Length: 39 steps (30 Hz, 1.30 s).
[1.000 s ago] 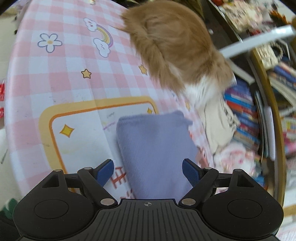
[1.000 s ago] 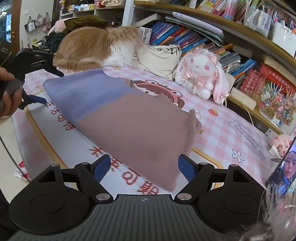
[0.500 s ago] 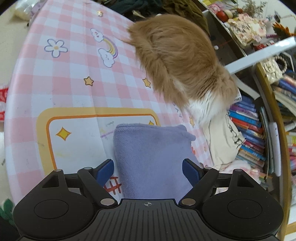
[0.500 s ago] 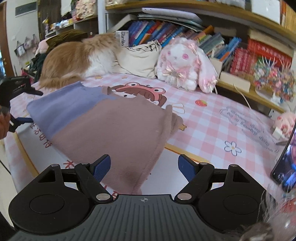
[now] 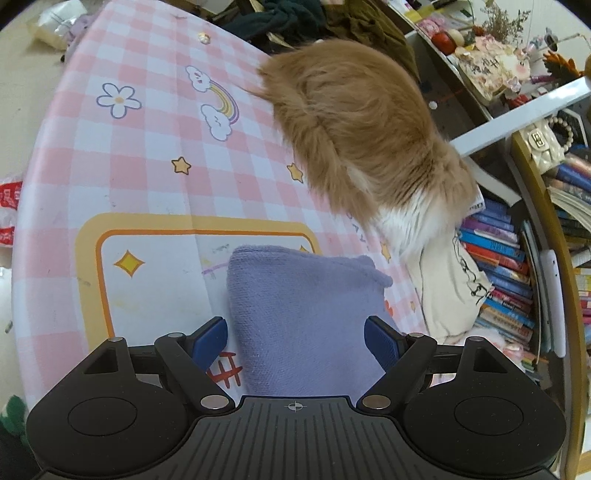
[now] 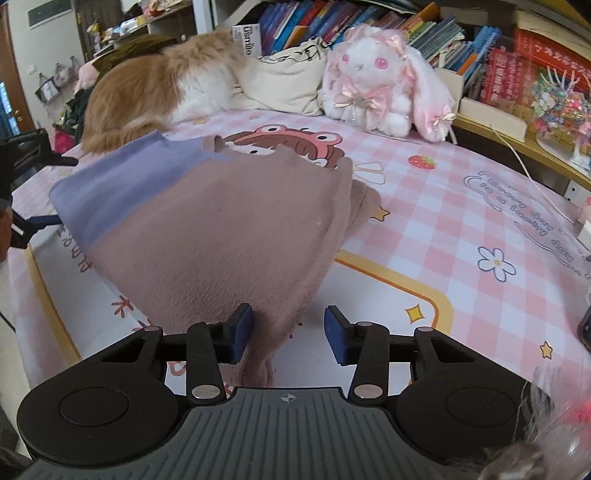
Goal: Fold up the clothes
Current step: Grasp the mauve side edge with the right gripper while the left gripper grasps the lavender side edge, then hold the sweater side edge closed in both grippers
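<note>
A soft garment lies flat on the pink checked tablecloth [image 5: 129,166], with a lilac end [image 5: 303,314] and a mauve-brown end [image 6: 229,240]. My left gripper [image 5: 295,332] hovers open over the lilac end, its blue fingers either side of the cloth without pinching it. My right gripper [image 6: 288,332] is at the near corner of the brown end. Its jaws are half narrowed and a fold of brown fabric lies between them against the left finger [image 6: 240,332], with a gap left on the right side. The brown edge [image 6: 343,206] is doubled over.
A ginger and white cat [image 5: 362,140] lies on the table just beyond the lilac end. Beside the cat sit a cream bag [image 6: 284,81] and a pink plush rabbit [image 6: 380,81]. Bookshelves [image 6: 332,22] run behind them. A phone [image 6: 585,332] lies at the right edge.
My right gripper has come down onto the brown corner and its jaws have narrowed around a fold of it. The left gripper stays open and has pulled back slightly.
</note>
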Motion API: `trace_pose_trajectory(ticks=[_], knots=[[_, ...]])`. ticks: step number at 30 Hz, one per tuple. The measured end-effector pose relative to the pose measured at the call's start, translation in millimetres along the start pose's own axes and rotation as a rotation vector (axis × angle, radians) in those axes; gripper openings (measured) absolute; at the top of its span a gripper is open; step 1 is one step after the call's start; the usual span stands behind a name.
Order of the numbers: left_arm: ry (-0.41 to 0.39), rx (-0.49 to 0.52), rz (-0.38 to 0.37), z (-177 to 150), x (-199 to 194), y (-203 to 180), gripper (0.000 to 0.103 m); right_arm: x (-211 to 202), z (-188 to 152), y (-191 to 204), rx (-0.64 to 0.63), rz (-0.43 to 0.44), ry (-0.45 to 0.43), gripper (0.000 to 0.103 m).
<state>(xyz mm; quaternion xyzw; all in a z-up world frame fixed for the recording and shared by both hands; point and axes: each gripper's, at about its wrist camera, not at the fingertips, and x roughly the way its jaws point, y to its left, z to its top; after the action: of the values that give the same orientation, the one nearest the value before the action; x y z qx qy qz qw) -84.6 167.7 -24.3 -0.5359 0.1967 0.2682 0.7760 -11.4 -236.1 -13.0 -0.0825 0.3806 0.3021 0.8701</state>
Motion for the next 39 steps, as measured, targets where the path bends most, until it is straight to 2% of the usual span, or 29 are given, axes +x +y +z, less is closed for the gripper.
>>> trace_pose_trajectory(ticks=[9, 12, 14, 16, 18, 19, 20, 21, 23, 24, 26, 27, 30, 32, 35, 39], knots=[[-0.004, -0.026, 0.017, 7.6, 6.5, -1.8, 0.076, 3.1, -0.4, -0.2, -0.023, 0.015, 0.017, 0.041], [0.000, 0.006, 0.050, 9.1, 9.5, -4.2, 0.058, 4.0, 0.1, 1.0, -0.014, 0.009, 0.022, 0.041], [0.009, 0.020, 0.076, 11.3, 11.1, -4.1, 0.036, 4.7, 0.7, 1.5, -0.007, 0.004, 0.027, 0.041], [0.022, 0.015, 0.092, 14.5, 12.3, -0.4, 0.026, 5.2, 0.9, 1.6, 0.001, 0.002, 0.030, 0.041], [0.038, 0.003, 0.070, 15.8, 10.6, 2.5, 0.013, 5.4, 1.0, 1.6, 0.009, 0.002, 0.032, 0.041], [0.029, 0.033, 0.039, 14.7, 5.6, -1.8, 0.008, 5.3, 0.8, 1.3, 0.016, 0.002, 0.033, 0.041], [0.017, 0.069, 0.004, 13.3, -0.3, -7.2, 0.008, 5.2, 0.6, 1.0, 0.023, 0.002, 0.034, 0.041], [-0.004, 0.150, -0.076, 9.7, -10.8, -18.5, 0.008, 5.2, 0.5, 0.8, 0.029, 0.001, 0.035, 0.041], [0.005, 0.321, -0.244, 1.4, -27.8, -41.8, 0.009, 5.8, 1.1, 0.6, 0.034, -0.001, 0.038, 0.041], [0.034, 0.409, -0.303, -3.5, -33.2, -53.7, 0.010, 6.1, 1.4, 0.7, 0.037, -0.002, 0.039, 0.041], [0.066, 0.510, -0.293, -10.4, -33.1, -65.2, 0.016, 6.8, 1.9, 0.7, 0.042, -0.003, 0.043, 0.041], [0.068, 0.536, -0.257, -12.2, -29.0, -65.9, 0.016, 7.2, 2.2, 0.6, 0.046, -0.003, 0.044, 0.042], [0.052, 0.506, -0.103, -9.6, -11.9, -56.7, 0.023, 7.9, 3.0, 1.3, 0.049, -0.007, 0.048, 0.042], [0.064, 0.508, -0.036, -8.0, 0.3, -51.9, 0.034, 7.9, 2.9, 1.4, 0.052, -0.009, 0.049, 0.042], [0.087, 0.498, 0.002, -5.8, 14.4, -43.6, 0.035, 7.9, 2.8, 1.5, 0.056, -0.012, 0.050, 0.042], [0.105, 0.375, -0.005, 0.4, 23.1, -29.2, 0.035, 7.5, 2.3, 2.7, 0.061, -0.018, 0.049, 0.042]])
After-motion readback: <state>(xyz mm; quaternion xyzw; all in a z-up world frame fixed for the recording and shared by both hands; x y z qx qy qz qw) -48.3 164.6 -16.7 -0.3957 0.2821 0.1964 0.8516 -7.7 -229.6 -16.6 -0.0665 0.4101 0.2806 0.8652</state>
